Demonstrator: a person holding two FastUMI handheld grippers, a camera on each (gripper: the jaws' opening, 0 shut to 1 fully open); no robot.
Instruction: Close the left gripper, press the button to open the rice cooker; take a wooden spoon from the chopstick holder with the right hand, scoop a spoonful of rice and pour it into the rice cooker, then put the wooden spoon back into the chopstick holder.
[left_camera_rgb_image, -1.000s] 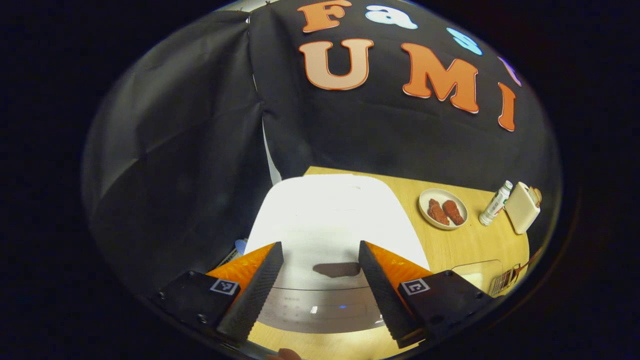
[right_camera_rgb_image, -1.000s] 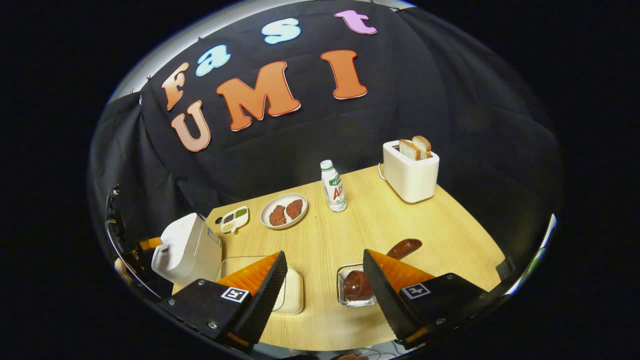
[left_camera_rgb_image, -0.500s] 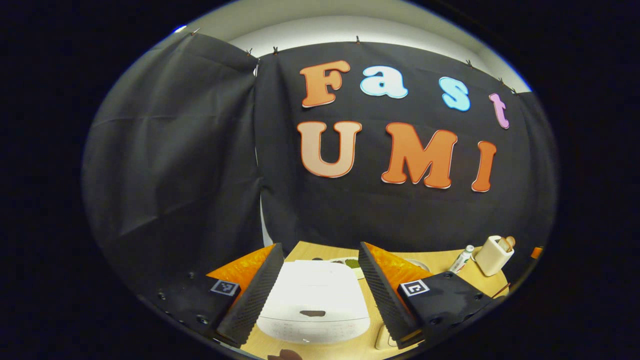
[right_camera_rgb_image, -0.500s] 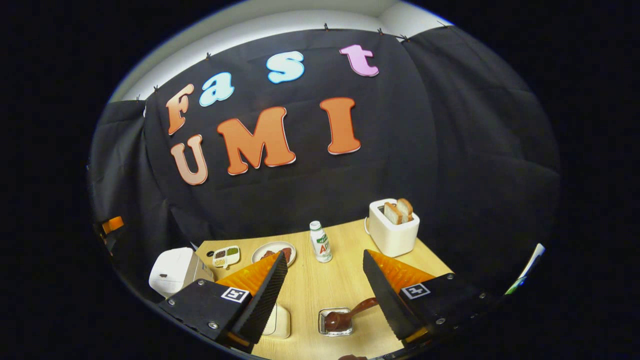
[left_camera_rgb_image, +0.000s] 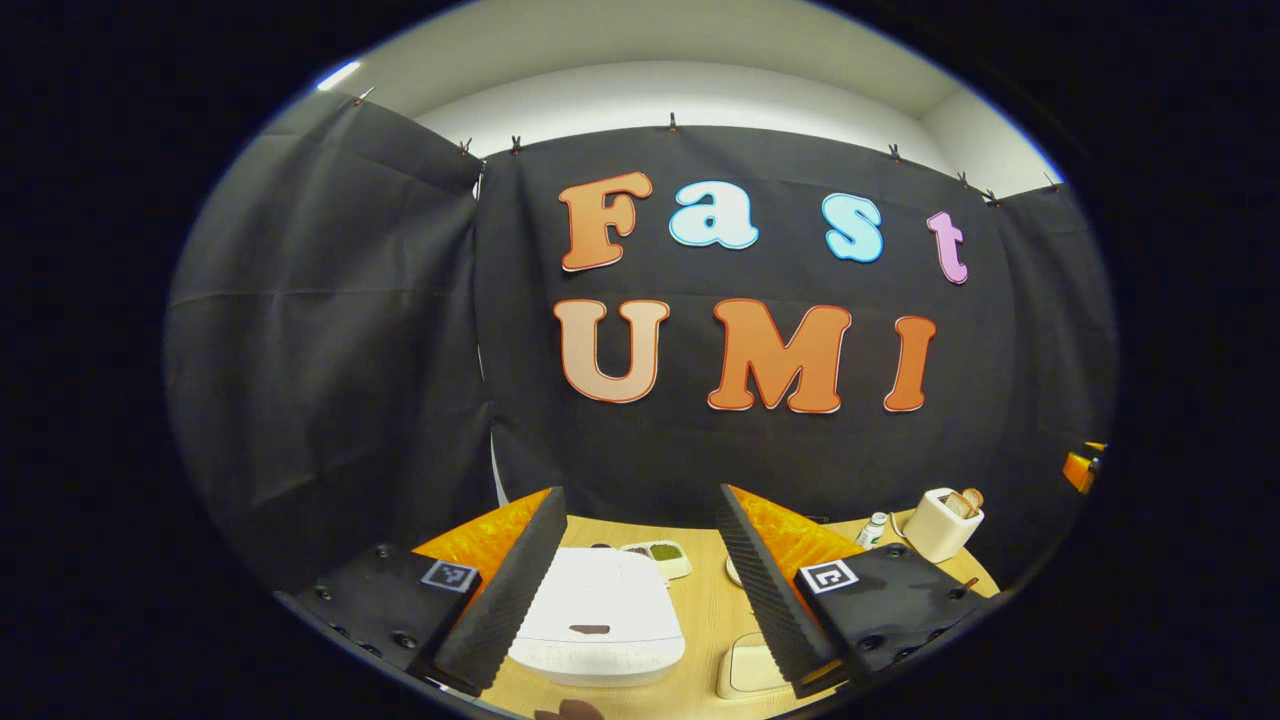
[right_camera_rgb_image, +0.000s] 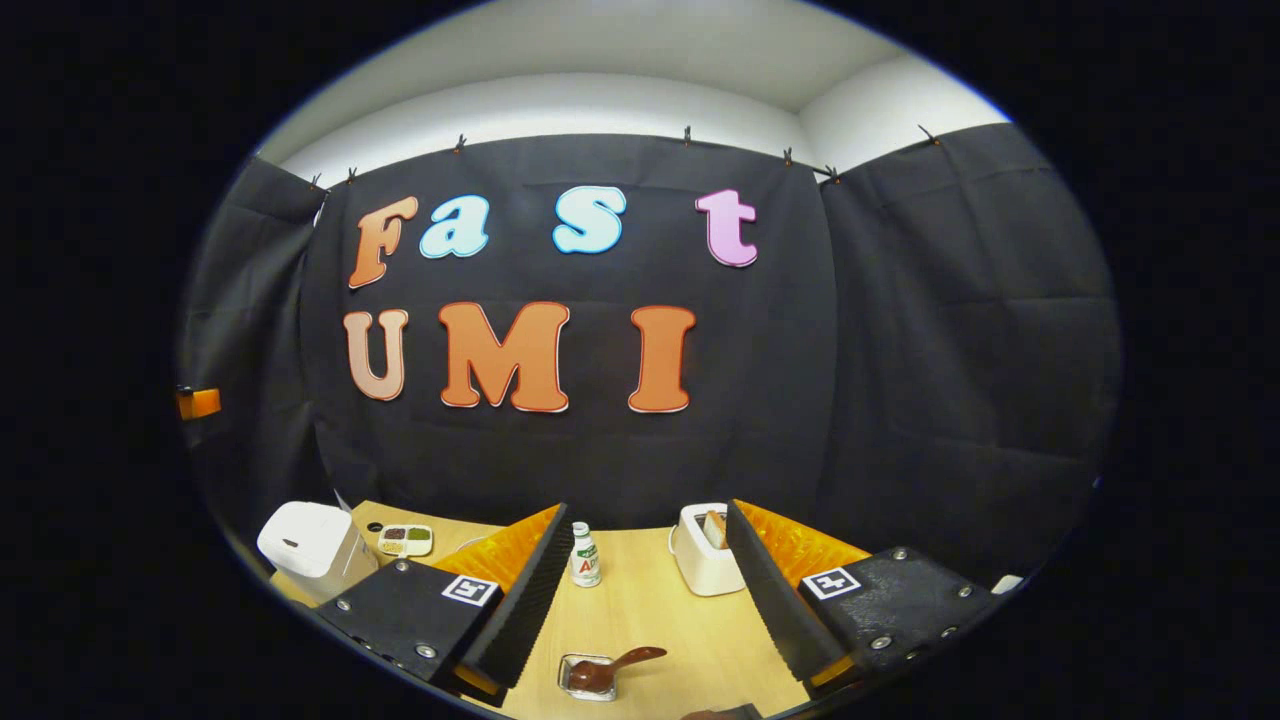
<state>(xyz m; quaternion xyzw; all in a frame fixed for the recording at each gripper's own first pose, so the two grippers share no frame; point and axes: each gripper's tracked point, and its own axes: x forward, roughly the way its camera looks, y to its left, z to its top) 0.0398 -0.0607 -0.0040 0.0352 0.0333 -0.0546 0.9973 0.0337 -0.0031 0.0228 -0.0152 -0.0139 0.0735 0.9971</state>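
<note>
Left gripper (left_camera_rgb_image: 640, 570) wide open, empty; right gripper (right_camera_rgb_image: 648, 580) likewise. Rice cooker (left_camera_rgb_image: 598, 617) sits lid down at 6 o'clock between my left fingers, well below. Wooden spoon (right_camera_rgb_image: 612, 667) rests in its holder (right_camera_rgb_image: 588, 677) at 6 o'clock in the right gripper view. I judge we're at step one: shut left, drop onto the button (left_camera_rgb_image: 588, 630). Both grippers are held high, roughly level, facing the wall.

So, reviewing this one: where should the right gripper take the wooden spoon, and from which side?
Probably by the handle. The wooden spoon sits bowl-down in the small clear holder, handle slanting out over the rim to the right, free of the table. Come from above with the right gripper, fingers either side of that exposed handle; the bowl is boxed in by the holder.
</note>
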